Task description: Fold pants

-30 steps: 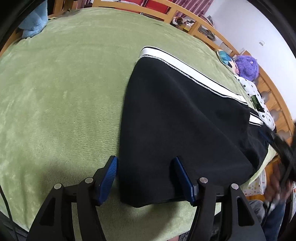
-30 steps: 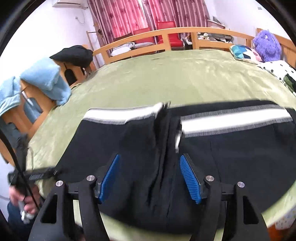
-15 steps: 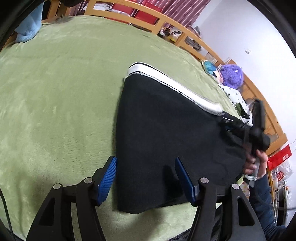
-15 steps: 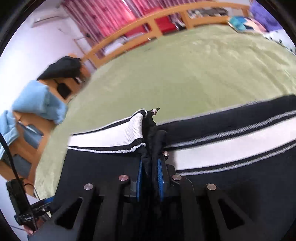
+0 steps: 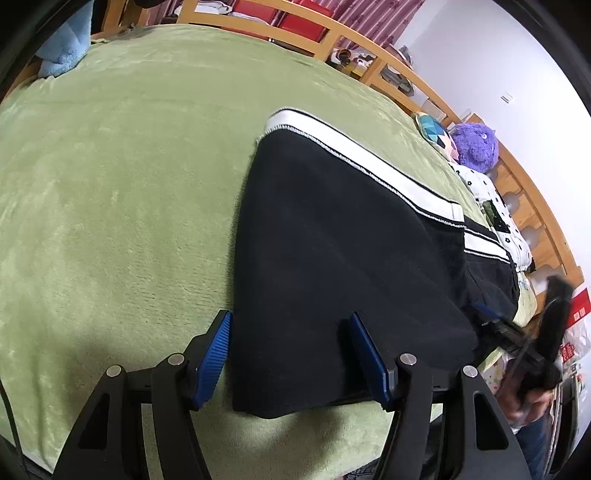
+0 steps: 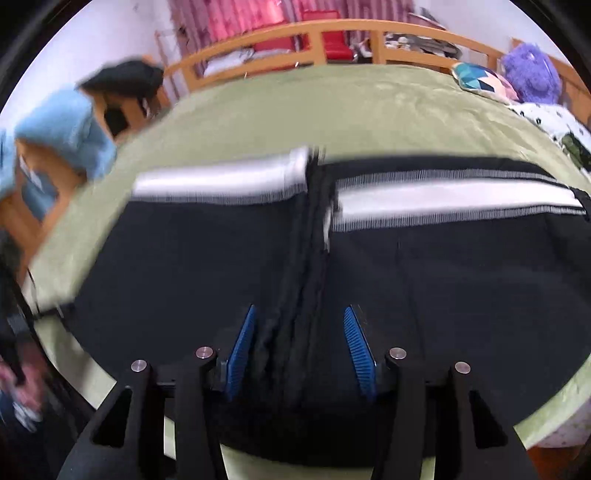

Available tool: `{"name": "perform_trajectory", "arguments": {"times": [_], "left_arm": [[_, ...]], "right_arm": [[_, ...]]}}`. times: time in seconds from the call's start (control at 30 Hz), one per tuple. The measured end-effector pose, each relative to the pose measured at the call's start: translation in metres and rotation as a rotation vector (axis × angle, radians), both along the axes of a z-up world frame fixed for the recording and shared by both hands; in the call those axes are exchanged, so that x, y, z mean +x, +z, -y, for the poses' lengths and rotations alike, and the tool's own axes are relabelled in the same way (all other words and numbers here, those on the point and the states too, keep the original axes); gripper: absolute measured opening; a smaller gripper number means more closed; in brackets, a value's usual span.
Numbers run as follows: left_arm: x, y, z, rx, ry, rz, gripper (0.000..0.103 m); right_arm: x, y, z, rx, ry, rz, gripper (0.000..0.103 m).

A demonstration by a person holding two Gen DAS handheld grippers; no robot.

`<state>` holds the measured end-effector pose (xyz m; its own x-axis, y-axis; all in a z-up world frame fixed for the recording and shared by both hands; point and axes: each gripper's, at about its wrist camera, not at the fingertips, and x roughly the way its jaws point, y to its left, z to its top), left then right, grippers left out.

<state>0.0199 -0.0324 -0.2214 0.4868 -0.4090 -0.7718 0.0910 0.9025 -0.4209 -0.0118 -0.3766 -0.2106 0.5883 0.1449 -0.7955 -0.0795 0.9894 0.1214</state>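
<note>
Black pants (image 5: pixel 332 254) with a white side stripe (image 5: pixel 354 155) lie on a green blanket, partly folded over. My left gripper (image 5: pixel 291 354) is open, its blue pads straddling the near hem corner of the pants. In the right wrist view the pants (image 6: pixel 461 280) spread wide, with a bunched fold ridge (image 6: pixel 299 295) running up the middle. My right gripper (image 6: pixel 299 350) is open, its pads on either side of that ridge. The right gripper also shows in the left wrist view (image 5: pixel 524 332) at the far edge of the pants.
The green blanket (image 5: pixel 110 203) covers a bed with a wooden rail (image 6: pixel 369 29). A purple plush toy (image 5: pixel 476 146), a patterned cushion (image 5: pixel 436 131) and spotted cloth (image 5: pixel 506 221) lie at the far right. Blue towels (image 6: pixel 70 129) hang at the left.
My right gripper was shut on the bunched fold half a second ago; it has opened and pulled back. The left gripper has stayed open at the hem corner.
</note>
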Motion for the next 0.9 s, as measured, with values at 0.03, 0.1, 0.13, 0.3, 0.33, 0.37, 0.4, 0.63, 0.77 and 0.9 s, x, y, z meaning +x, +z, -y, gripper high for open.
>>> {"name": "perform_trajectory", "arguments": {"times": [0.03, 0.1, 0.13, 0.3, 0.33, 0.37, 0.4, 0.63, 0.77, 0.9], "left_arm": [[0.000, -0.001, 0.000, -0.002, 0.003, -0.004, 0.062], [0.001, -0.001, -0.002, -0.011, 0.007, -0.013, 0.062], [0.000, 0.000, -0.003, -0.017, 0.010, -0.015, 0.062], [0.010, 0.014, -0.012, -0.029, 0.015, 0.001, 0.061], [0.013, 0.016, -0.013, -0.016, 0.014, 0.006, 0.061], [0.016, 0.019, -0.012, 0.000, 0.014, 0.015, 0.061], [0.020, 0.020, -0.011, 0.013, 0.012, 0.019, 0.061], [0.070, -0.002, -0.006, 0.024, 0.014, -0.061, 0.057], [0.086, -0.008, -0.011, -0.054, 0.017, -0.055, 0.057], [0.102, -0.014, -0.008, -0.090, -0.009, -0.070, 0.057]], "right_arm": [[-0.001, -0.012, -0.002, -0.019, -0.003, -0.003, 0.050], [-0.008, -0.017, -0.003, -0.013, -0.016, 0.031, 0.050], [-0.008, -0.016, -0.001, -0.007, -0.021, 0.028, 0.050], [-0.023, 0.007, 0.024, 0.093, -0.103, 0.063, 0.060], [-0.028, 0.010, 0.029, 0.089, -0.121, 0.078, 0.063], [-0.036, 0.016, 0.037, 0.065, -0.152, 0.105, 0.063], [-0.043, 0.022, 0.046, 0.025, -0.185, 0.131, 0.063], [-0.060, 0.019, 0.152, -0.072, -0.507, 0.132, 0.064], [-0.060, -0.008, 0.213, 0.055, -0.605, 0.022, 0.064], [-0.057, -0.023, 0.243, 0.219, -0.632, 0.032, 0.069]]}}
